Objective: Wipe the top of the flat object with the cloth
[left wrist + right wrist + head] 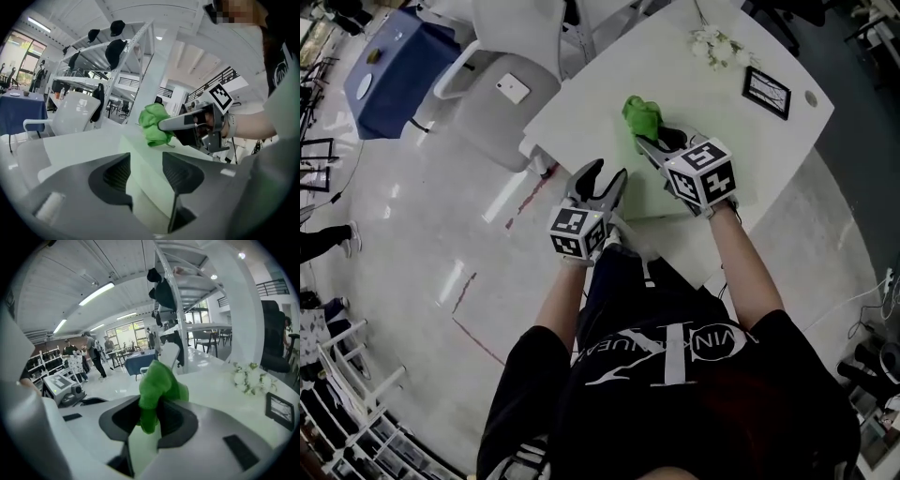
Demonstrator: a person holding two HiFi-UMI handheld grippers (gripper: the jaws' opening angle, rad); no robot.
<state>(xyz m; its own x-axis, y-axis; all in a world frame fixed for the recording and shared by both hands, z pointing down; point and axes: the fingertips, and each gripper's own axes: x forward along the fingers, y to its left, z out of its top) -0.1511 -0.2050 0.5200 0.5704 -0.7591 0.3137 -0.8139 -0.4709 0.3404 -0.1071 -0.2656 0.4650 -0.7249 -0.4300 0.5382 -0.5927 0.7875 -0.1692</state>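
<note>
Clamped on the bunched green cloth (641,114) in the right gripper (661,141); spread apart, empty, in the left gripper (602,178). Press cloth flat at the pale green board's (661,192) 11 o'clock corner; likely best swept toward 5 o'clock in overlapping strokes, bracing the 8 o'clock edge.

A white tabletop (609,89) stands on a glossy pale floor (412,225). To its left is a white chair (487,117), with a blue-covered table (394,52) farther off. A tall white rack (144,51) carrying dark caps (115,51) rises beyond. Strip lights (96,293) run along the ribbed ceiling, and the far windows (126,330) are bright.
</note>
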